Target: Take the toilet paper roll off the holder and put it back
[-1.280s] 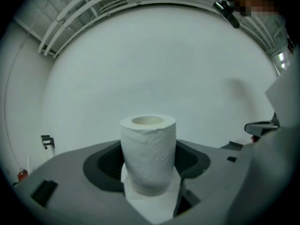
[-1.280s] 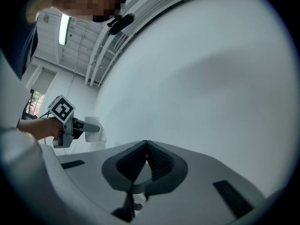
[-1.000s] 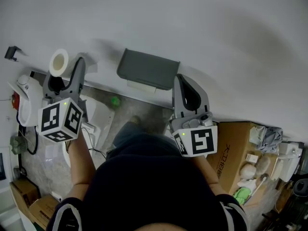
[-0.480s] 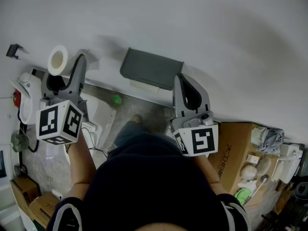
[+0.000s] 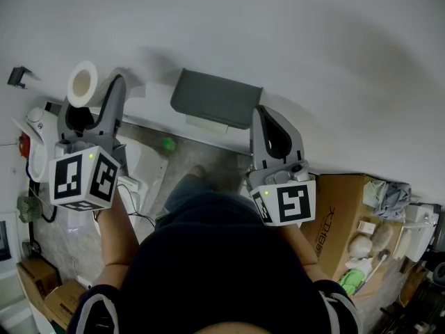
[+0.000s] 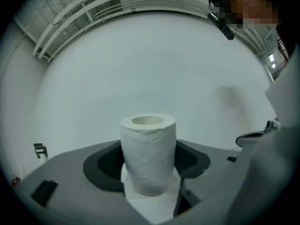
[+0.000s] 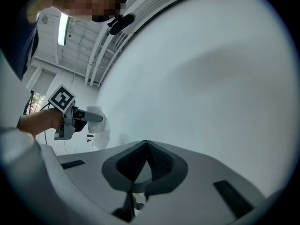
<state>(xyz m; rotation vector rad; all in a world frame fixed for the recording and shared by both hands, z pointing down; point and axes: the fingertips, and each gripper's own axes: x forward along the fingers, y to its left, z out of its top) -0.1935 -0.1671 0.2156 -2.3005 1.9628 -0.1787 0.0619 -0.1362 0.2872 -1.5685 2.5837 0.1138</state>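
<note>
The white toilet paper roll (image 5: 83, 83) (image 6: 148, 153) stands upright between the jaws of my left gripper (image 5: 90, 96) (image 6: 148, 175), which is shut on it in front of the white wall. The grey holder (image 5: 215, 99) is mounted on the wall to the right of the roll, and the roll is clear of it. My right gripper (image 5: 268, 120) (image 7: 146, 146) hangs below the holder's right end, jaws shut with nothing in them. In the right gripper view the left gripper (image 7: 70, 118) shows far left with the roll (image 7: 96, 125).
A small dark bracket (image 5: 17, 75) sticks out of the wall at far left. White fixtures (image 5: 38, 145) stand on the floor below it. A cardboard box (image 5: 341, 221) and clutter sit at the right. A green object (image 5: 167, 145) lies on the floor.
My left gripper has lifted the roll slightly higher against the wall. The right gripper has stayed where it was.
</note>
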